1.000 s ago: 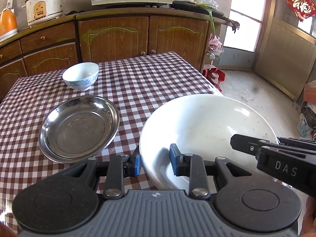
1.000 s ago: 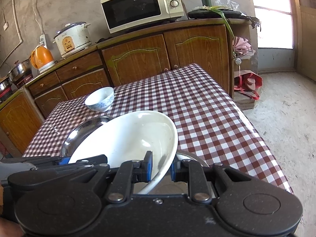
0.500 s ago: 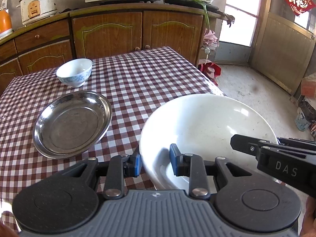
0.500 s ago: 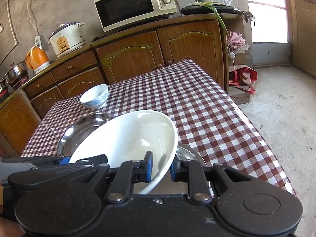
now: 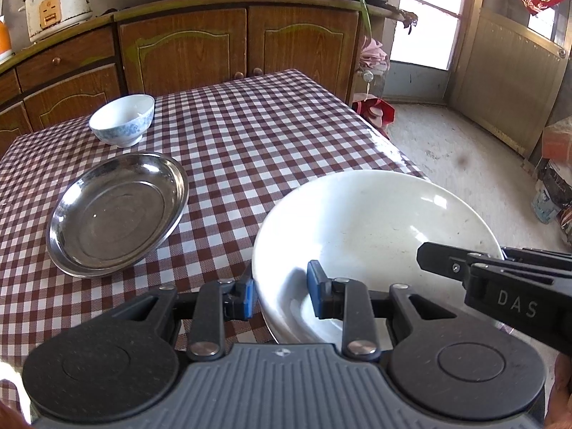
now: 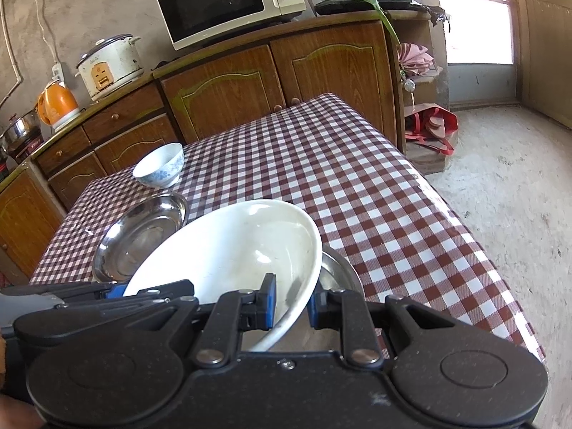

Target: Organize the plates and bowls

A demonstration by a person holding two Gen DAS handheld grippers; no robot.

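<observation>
Both grippers are gripping one large white plate [image 5: 371, 228]. The left gripper [image 5: 280, 295] is clamping the near left rim, one blue pad [image 5: 249, 298] sitting outside the rim and the other inside the bowl of the plate. The right gripper [image 6: 291, 304] is clamping the opposite rim in the same manner, its pads closed on the edge; its black body is showing in the left wrist view at the plate's right side. The plate is sitting tilted over the near right part of the checked tablecloth [image 5: 250, 136], its far edge overhanging the table's right side in the left wrist view. Whether the plate is touching anything below cannot be told.

In the right wrist view a second steel dish [image 6: 339, 268] is lying directly under the white plate — only its right rim is showing past the plate's edge.

A steel plate [image 5: 118, 212] is lying flat on the cloth to the left of the white plate, apart from it. Beyond that, a small white bowl with blue pattern [image 5: 122, 118] is standing upright near the far left edge, apart from the steel plate.

Behind the table, wooden cabinets [image 6: 279, 82] are carrying a microwave [image 6: 228, 3], a rice cooker [image 6: 107, 66] and an orange kettle [image 6: 57, 105]. A red bag [image 6: 430, 125] is lying on the concrete floor beside the cabinet end.
</observation>
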